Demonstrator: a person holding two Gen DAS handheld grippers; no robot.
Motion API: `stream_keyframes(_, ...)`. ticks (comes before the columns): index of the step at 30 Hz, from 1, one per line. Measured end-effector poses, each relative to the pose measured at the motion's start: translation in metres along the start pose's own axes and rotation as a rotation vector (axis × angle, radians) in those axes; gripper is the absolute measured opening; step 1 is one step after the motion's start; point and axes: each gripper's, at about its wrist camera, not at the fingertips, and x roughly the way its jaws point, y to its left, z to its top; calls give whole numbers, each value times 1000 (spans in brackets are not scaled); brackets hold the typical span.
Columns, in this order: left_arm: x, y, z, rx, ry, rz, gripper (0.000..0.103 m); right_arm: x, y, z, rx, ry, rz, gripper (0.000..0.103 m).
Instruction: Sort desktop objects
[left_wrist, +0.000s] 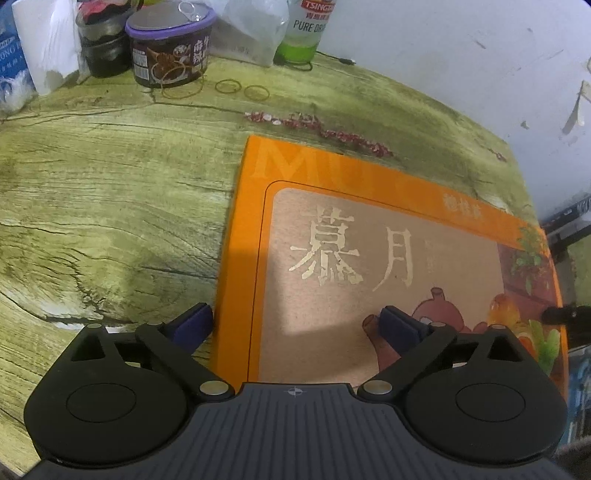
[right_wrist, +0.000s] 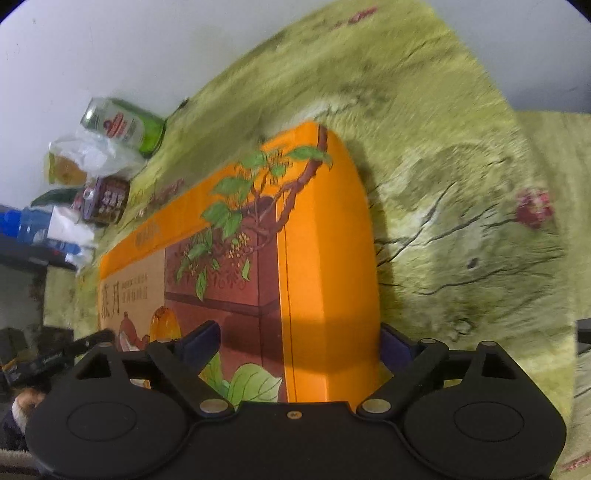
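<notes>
Mooncake gift box (left_wrist: 369, 258) flat on counter (left_wrist: 110, 203), rigid cardboard, smooth (probably slippery), too broad for one grip. Left gripper (left_wrist: 295, 325) and right gripper (right_wrist: 299, 343) fingers wide, straddling opposite edges; take both.

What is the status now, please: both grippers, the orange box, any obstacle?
Left gripper open, straddling the left edge of the orange box. Right gripper open, straddling its right edge. Box flat on table, not gripped. Nothing in the way.
</notes>
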Motion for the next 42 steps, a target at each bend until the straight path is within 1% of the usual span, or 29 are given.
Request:
stream_keyframes(1,1,1,0,0,3,-6,100,1,2,1,-9,1,2,94)
stream_keyframes(6,9,10,4,-26,26,-55,103,1,7,2,-10,3,1,97)
stream_keyframes(10,16,17,9,-42,47,-95,103,2,7,-1,13,-4,-4,97)
stream_keyframes(16,23,28,11,-61,80,-161,103,8,5,0,38,-15,1,103)
stream_keyframes(22,32,37,14,-76,115,-230,103,9,7,5,23,8,-8,103)
stream_keyframes(24,34,39,15,-72,116,-247,103,10,8,6,22,14,-17,103)
stream_keyframes(27,34,37,14,-53,108,-251,103,11,11,7,17,21,-38,103)
stream_keyframes(33,34,34,12,-60,99,-231,103,14,18,5,-15,26,-81,103)
stream_keyframes(42,31,32,14,-51,104,-217,103,14,23,1,-20,2,-102,103)
